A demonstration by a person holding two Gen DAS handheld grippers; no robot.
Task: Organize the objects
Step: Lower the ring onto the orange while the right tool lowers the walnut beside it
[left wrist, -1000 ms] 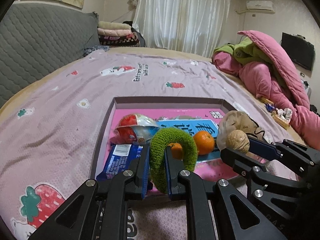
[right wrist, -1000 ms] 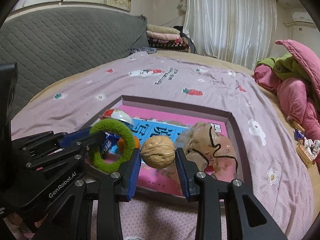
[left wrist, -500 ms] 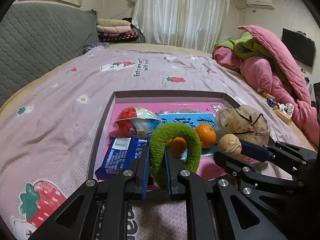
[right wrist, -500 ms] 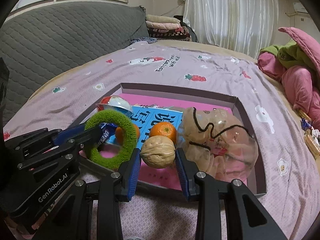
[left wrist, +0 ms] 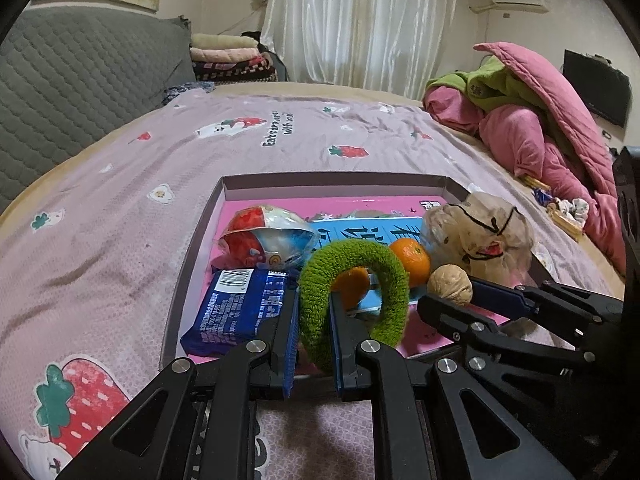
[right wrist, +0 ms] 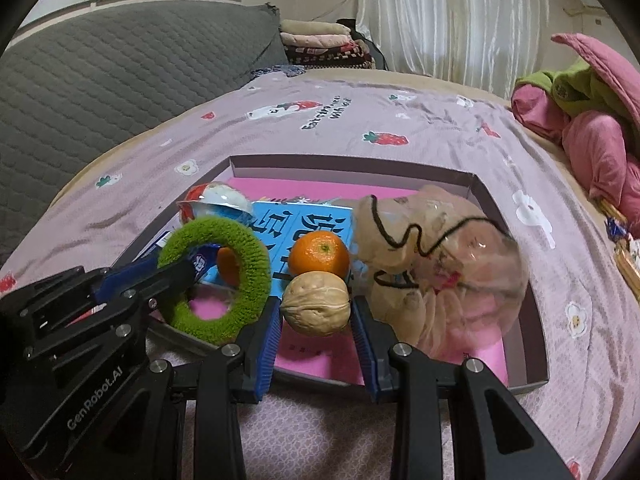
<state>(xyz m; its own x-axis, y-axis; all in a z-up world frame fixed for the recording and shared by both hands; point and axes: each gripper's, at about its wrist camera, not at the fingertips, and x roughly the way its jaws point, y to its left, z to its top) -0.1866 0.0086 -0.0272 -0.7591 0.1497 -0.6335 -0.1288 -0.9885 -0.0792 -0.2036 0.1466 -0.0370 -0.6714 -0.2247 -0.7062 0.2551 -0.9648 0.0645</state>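
My left gripper (left wrist: 314, 308) is shut on a fuzzy green ring (left wrist: 360, 264), held upright over the near edge of a shallow box (left wrist: 320, 179) with a pink floor. In the right wrist view the ring (right wrist: 248, 248) hangs at the left. My right gripper (right wrist: 316, 304) is shut on a walnut (right wrist: 316, 303), just above the box floor near its front. The walnut (left wrist: 450, 290) shows beside the ring in the left wrist view. Behind it lie two oranges (right wrist: 319, 254), one partly hidden by the ring.
The box also holds a blue snack packet (left wrist: 236, 312), a red and white wrapped snack (left wrist: 266, 236), a blue booklet (right wrist: 304, 220) and a clear bag tied with black cord (right wrist: 436, 256). Pink and green bedding (left wrist: 532, 128) is piled at the right. A grey headboard (right wrist: 120, 68) stands left.
My right gripper has sunk a little with the walnut, closer to the box floor and the clear bag. The left gripper with the ring has stayed where it was.
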